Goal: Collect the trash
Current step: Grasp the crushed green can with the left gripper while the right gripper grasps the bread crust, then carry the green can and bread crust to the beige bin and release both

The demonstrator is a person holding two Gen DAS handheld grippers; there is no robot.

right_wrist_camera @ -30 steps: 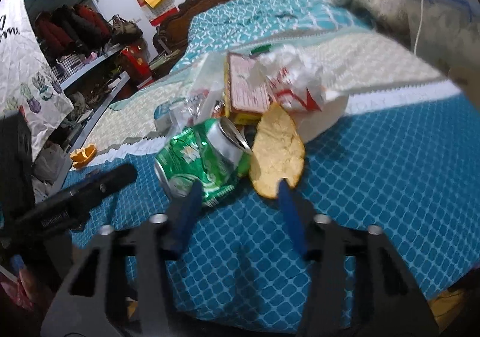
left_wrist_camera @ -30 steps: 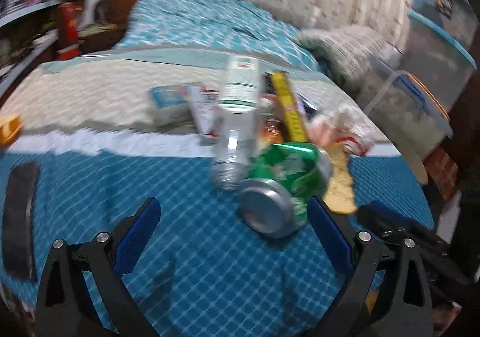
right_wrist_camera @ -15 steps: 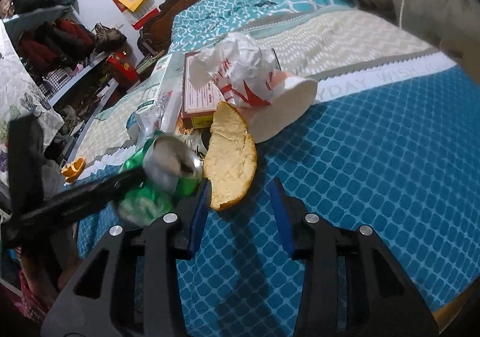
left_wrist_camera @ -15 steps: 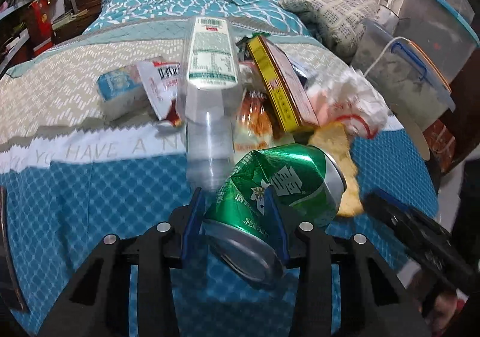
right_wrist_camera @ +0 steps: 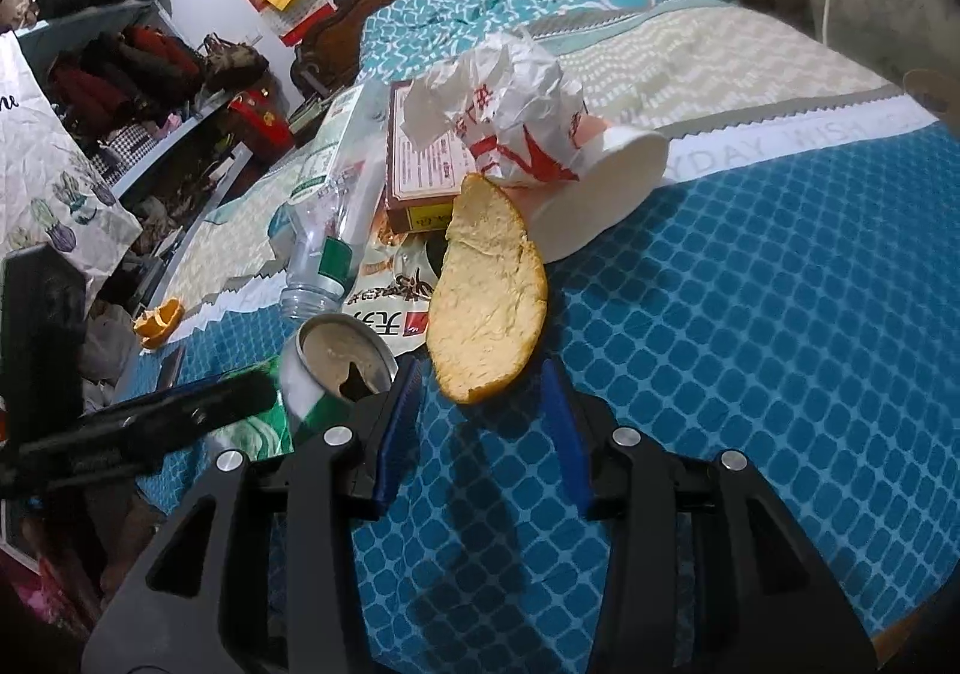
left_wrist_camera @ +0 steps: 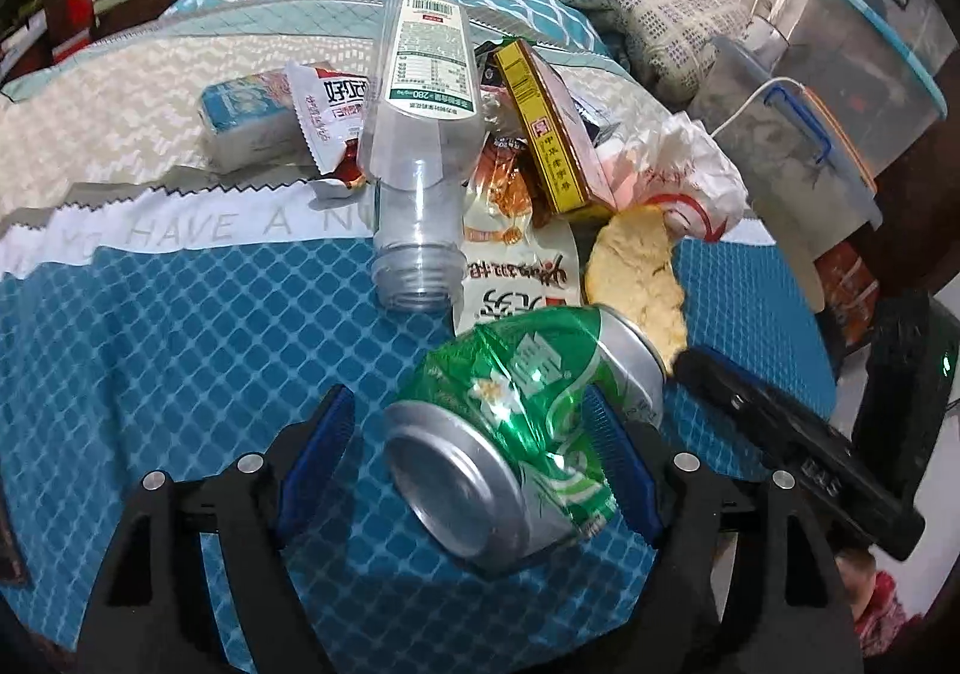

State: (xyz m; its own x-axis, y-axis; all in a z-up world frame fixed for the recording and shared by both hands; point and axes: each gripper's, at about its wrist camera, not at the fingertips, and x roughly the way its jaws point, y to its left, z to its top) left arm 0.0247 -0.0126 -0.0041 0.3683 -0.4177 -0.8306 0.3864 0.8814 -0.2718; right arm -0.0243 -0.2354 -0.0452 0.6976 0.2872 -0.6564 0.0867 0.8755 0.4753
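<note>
A crushed green can (left_wrist_camera: 528, 422) lies on the blue bedspread between the fingers of my left gripper (left_wrist_camera: 474, 452); the right pad touches it, the left pad stands apart, so the gripper is open. The can also shows in the right wrist view (right_wrist_camera: 324, 362). My right gripper (right_wrist_camera: 480, 422) is open and empty, just short of a piece of orange peel (right_wrist_camera: 486, 308). Behind lie a clear plastic bottle (left_wrist_camera: 420, 152), a yellow-edged box (left_wrist_camera: 540, 134), snack wrappers (left_wrist_camera: 516, 254), a crumpled white paper wrapper (right_wrist_camera: 510, 116) and a white paper cup (right_wrist_camera: 606, 194).
A tissue pack (left_wrist_camera: 246, 116) lies at the back left. Clear storage bins (left_wrist_camera: 810, 122) stand right of the bed, a patterned pillow (left_wrist_camera: 660, 20) behind the pile. Another orange peel (right_wrist_camera: 157, 317) sits at the bed's left edge. Shelves with clothes (right_wrist_camera: 120, 74) stand left.
My left gripper closed on the can half a second ago and has now opened again. My right gripper has opened wider and moved up to the orange peel.
</note>
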